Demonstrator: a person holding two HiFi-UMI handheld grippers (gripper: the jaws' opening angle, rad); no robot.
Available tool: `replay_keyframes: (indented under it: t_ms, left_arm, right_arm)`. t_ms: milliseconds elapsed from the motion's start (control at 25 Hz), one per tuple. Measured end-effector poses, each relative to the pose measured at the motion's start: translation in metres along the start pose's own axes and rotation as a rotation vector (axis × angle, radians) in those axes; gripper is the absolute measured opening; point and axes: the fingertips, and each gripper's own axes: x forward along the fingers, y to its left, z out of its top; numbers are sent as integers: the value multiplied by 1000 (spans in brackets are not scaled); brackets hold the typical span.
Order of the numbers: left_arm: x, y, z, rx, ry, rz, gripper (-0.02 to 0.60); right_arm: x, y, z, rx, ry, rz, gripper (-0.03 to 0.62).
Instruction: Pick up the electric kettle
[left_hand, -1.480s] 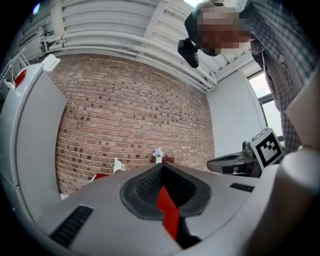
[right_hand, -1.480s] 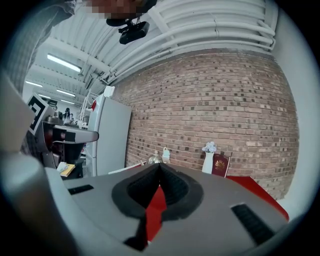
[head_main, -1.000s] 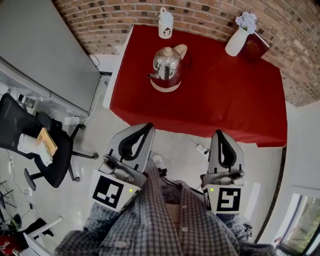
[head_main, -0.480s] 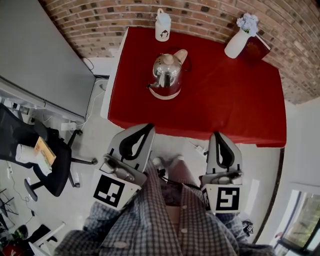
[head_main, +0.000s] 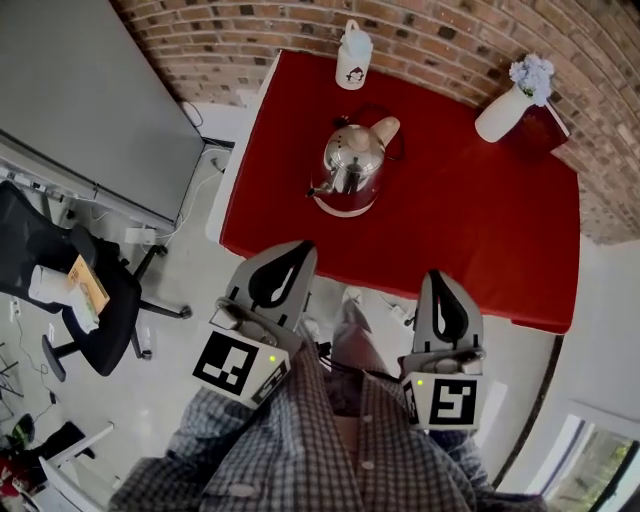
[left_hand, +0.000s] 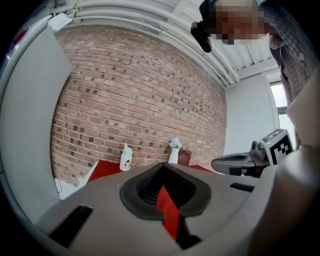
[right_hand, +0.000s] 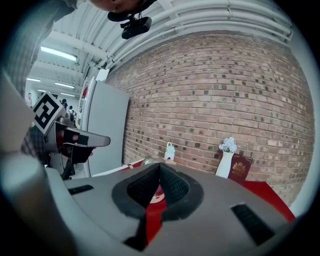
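A shiny steel electric kettle (head_main: 351, 168) with a cream handle stands on its base on the red table (head_main: 470, 230), left of the middle; its spout points to the near left. My left gripper (head_main: 300, 248) and right gripper (head_main: 440, 277) are both shut and empty, held side by side just short of the table's near edge. In the right gripper view the kettle (right_hand: 151, 162) peeks over the shut jaws, straight ahead. The left gripper view does not show the kettle; its own jaws hide that part of the table (left_hand: 102, 170).
At the table's far edge, against the brick wall, stand a white bottle (head_main: 353, 44), a white vase with flowers (head_main: 511, 100) and a dark red booklet (head_main: 543, 130). A grey panel (head_main: 80, 90) and an office chair (head_main: 70, 290) are to the left. A cable lies on the floor under the table's near edge.
Both grippers have moved forward toward the table's near edge, still shut. The table and kettle now sit closer and further right in the head view.
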Motion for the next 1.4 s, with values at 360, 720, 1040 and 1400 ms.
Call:
replay_keyframes:
  t_ms: [360,720,1040,1400]
  left_arm:
    - [43,36,-33,-117,84,173,8]
    - [68,58,-61,-207,122,325,20]
    - [86,75,-91,-316,174,459,149]
    - [103,101,-108,-400,165,600,172]
  right_arm:
    - [50,-26,-2,1,32,101,6]
    - [90,-41,-14,4,57,217,6]
    - [109,-54,-30,5,91,272,6]
    - [121,-62,-47,13,124,298,6]
